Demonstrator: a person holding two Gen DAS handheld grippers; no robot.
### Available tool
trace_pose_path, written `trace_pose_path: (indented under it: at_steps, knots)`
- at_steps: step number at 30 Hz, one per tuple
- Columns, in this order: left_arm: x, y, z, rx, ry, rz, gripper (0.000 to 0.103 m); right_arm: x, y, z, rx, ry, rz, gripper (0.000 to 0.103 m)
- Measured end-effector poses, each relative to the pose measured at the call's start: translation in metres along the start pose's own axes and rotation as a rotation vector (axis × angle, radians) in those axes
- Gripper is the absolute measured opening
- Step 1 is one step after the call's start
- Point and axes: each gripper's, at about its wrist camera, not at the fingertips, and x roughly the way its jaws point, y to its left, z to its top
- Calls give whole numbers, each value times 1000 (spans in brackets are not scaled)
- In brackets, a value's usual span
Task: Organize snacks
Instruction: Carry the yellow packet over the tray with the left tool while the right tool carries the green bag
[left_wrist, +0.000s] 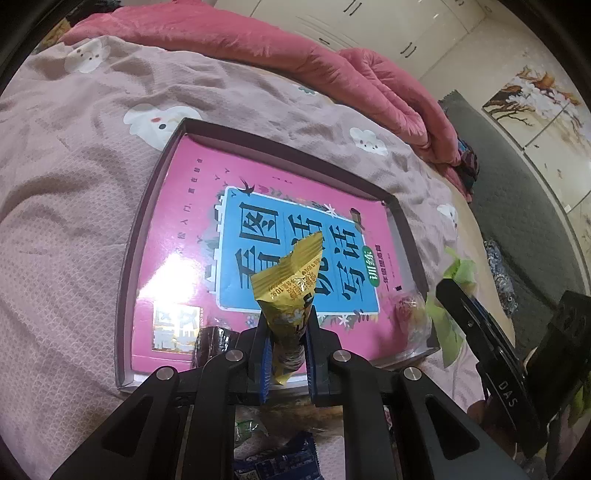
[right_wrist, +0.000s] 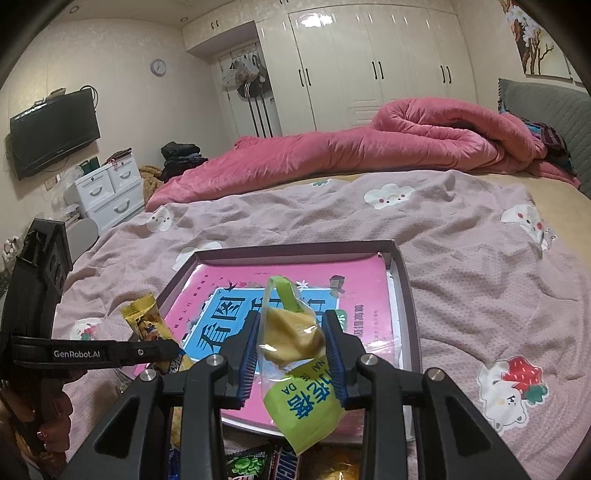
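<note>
Above, in the left wrist view, the yellow packet (left_wrist: 291, 295) was pinched in the closed left gripper (left_wrist: 289, 332) over the tray (left_wrist: 127, 258). Right wrist view: the green-wrapped pastry (right_wrist: 295, 354) was clamped in the right gripper (right_wrist: 291, 350); low, well-separated releases were judged advisable.

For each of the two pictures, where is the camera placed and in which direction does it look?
Left wrist view: sits on the left gripper, looks down along its fingers at the box with the pink book; fingers shut on a yellow snack packet; the right gripper shows at the right edge.
Right wrist view: sits on the right gripper, looks across the bed toward the wardrobe; fingers shut on a green-and-clear snack packet; the left gripper shows at the left.
Both share the box, the book, the pink quilt and both packets.
</note>
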Motion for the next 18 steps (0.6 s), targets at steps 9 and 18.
trace_pose_path:
  at_steps: [9, 18]
  knots:
    - [2, 0, -1, 5, 7, 4, 15, 9, 1, -2, 1, 28, 13, 34]
    - [4, -5, -2, 33, 7, 16, 15, 13, -1, -3, 9, 41, 18, 34]
